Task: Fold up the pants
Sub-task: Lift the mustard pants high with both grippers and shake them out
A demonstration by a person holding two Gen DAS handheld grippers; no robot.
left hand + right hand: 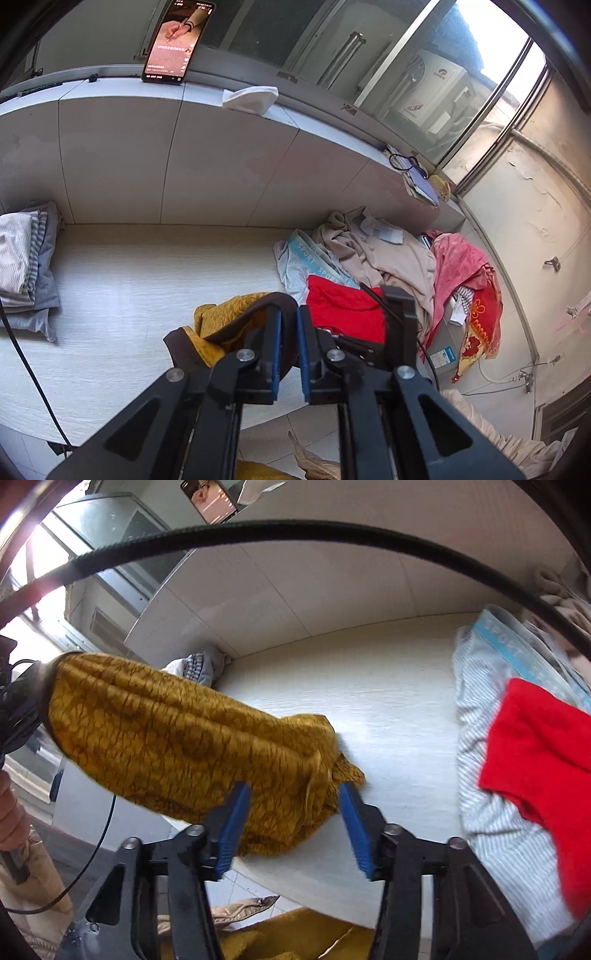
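- The left gripper (290, 345) has its jaws pressed nearly together, pinching the dark brown waistband of the mustard pants (225, 321), which loops over the top of the jaws.
- From that pinch the pants trail off to the left of the jaws and down onto the pale counter (122, 295).
- The right gripper (291, 821) has its jaws spread wide, and a bunched fold of the mustard pants (173, 746) sits between them; whether the blue pads (233, 821) actually press the cloth I cannot tell.
- In the right wrist view the pants stretch up and away to the left of the jaws, lifted off the counter (388, 709), their dark band end high at the far left.
- To the right of both sets of jaws lies a red garment (543, 746) on top of a striped blue-white one with a "SPORT" band (491, 812).
- Beyond those, further right of the left jaws, a heap of beige and pink clothes (399, 258) is piled up.
- Well to the left of the left jaws, a stack of folded grey and white clothes (26, 258) rests at the counter's far end.
- A phone (177, 40) with its screen lit leans on the ledge far ahead of the left jaws.
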